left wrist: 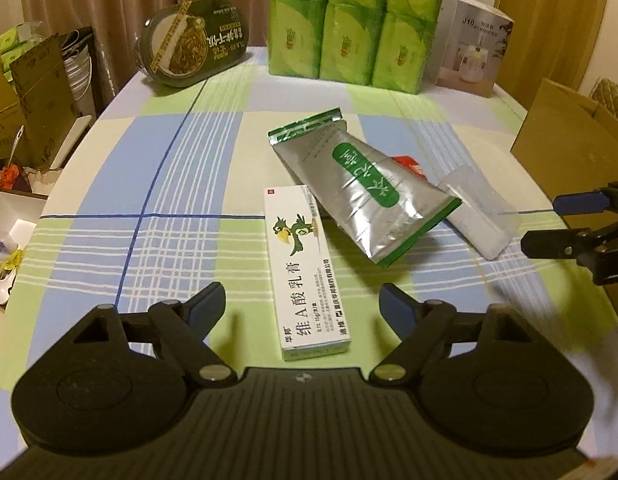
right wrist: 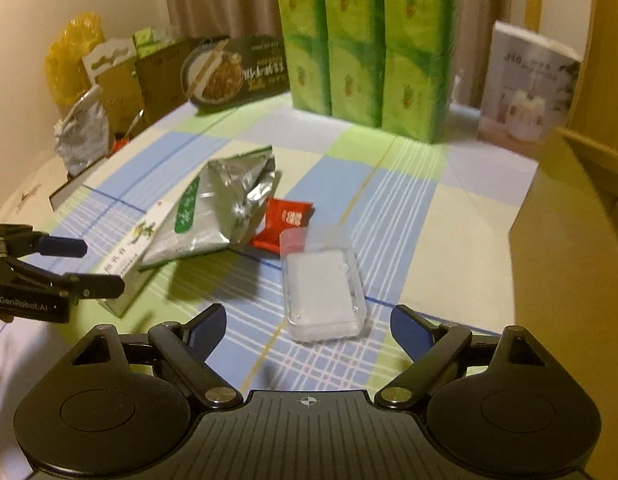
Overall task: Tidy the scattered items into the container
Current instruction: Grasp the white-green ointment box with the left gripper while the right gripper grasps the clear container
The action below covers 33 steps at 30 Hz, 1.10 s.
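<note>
- Cardboard box [left wrist: 565, 136], the container, stands open at the right edge of the table, well apart from the scattered items.
- Checked tablecloth [left wrist: 157, 184] in blue, green and cream covers the table.
- Green tissue packs [left wrist: 353, 24] are stacked at the far edge, with a white carton [left wrist: 475, 46] just beside them on the right and a dark noodle bowl [left wrist: 197, 40] propped up to the left.
- Silver foil pouch [left wrist: 365, 192] with a green label lies mid-table, its lower edge overlapping the white ointment box [left wrist: 305, 272].
- Ointment box sits lengthwise just ahead of the left gripper [left wrist: 303, 304], whose jaws are spread wide and empty.
- Clear plastic case [right wrist: 323, 286] lies flat just ahead of the right gripper [right wrist: 309, 322], whose jaws are also wide apart, holding nothing.
- Red sachet [right wrist: 283, 224] lies between the pouch and the case, partly tucked under the pouch.
</note>
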### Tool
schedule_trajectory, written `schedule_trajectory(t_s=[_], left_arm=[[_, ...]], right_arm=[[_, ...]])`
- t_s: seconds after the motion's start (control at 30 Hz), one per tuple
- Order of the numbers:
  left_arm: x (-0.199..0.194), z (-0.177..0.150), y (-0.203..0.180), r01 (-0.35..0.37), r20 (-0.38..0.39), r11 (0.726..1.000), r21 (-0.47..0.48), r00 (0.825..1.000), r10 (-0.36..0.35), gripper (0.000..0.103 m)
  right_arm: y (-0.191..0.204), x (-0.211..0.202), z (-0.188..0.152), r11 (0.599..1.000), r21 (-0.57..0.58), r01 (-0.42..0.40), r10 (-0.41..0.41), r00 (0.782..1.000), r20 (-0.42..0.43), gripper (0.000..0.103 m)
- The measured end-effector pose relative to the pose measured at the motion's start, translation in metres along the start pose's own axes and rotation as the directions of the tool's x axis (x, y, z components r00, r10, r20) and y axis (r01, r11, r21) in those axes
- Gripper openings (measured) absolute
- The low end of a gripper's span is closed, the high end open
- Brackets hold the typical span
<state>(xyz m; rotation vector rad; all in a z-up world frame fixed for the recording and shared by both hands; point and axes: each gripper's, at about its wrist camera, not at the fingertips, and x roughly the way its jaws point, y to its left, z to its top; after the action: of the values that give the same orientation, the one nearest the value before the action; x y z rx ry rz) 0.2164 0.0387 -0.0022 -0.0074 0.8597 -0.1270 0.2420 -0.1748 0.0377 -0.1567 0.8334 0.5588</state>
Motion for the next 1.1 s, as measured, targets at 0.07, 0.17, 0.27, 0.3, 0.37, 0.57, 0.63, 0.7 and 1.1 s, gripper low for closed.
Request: schedule_trajectory(t_s=[0.07, 0.17, 0.27, 0.3, 0.37, 0.57, 0.63, 0.7, 1.1], left_arm=[[0.006, 0.001, 0.001, -0.003, -0.011, 1.000, 0.000, 1.000, 0.003, 0.079], [0.012, 0.003, 0.002, -0.009, -0.021, 1.000, 0.005, 1.000, 0.009, 0.079], [0.016, 0.006, 0.002, -0.010, -0.027, 1.000, 0.011, 1.000, 0.010, 0.074], [0.017, 0.007, 0.001, -0.012, -0.028, 1.000, 0.013, 1.000, 0.012, 0.073], [0.020, 0.009, -0.001, -0.014, -0.028, 1.000, 0.022, 0.999, 0.015, 0.067], [0.023, 0.010, -0.007, -0.021, -0.040, 0.999, 0.044, 0.999, 0.023, 0.047], [0.024, 0.010, -0.007, -0.023, -0.044, 0.999, 0.048, 0.999, 0.025, 0.039], [0.024, 0.009, -0.008, -0.024, -0.045, 0.999, 0.049, 0.999, 0.027, 0.036], [0.002, -0.015, -0.011, -0.032, -0.059, 0.999, 0.026, 0.998, 0.033, 0.033]], right_arm=[[-0.002, 0.006, 0.001, 1.000, 0.005, -0.014, 0.014, 1.000, -0.007, 0.085], [-0.002, 0.013, 0.004, 1.000, -0.004, -0.022, 0.022, 1.000, -0.010, 0.084], [-0.003, 0.022, 0.006, 1.000, -0.014, -0.026, 0.026, 0.999, -0.023, 0.082], [-0.002, 0.025, 0.007, 1.000, -0.020, -0.023, 0.022, 0.999, -0.028, 0.080], [-0.002, 0.030, 0.007, 0.999, -0.031, -0.019, 0.018, 0.999, -0.035, 0.079], [-0.004, 0.043, 0.008, 0.998, -0.065, -0.001, -0.002, 0.999, -0.051, 0.071], [-0.005, 0.047, 0.008, 0.997, -0.074, 0.008, -0.012, 0.998, -0.056, 0.066], [-0.007, 0.049, 0.009, 0.998, -0.067, 0.012, -0.016, 0.998, -0.062, 0.054], [-0.001, 0.025, 0.007, 1.000, 0.008, 0.013, -0.012, 0.995, -0.099, 0.052]])
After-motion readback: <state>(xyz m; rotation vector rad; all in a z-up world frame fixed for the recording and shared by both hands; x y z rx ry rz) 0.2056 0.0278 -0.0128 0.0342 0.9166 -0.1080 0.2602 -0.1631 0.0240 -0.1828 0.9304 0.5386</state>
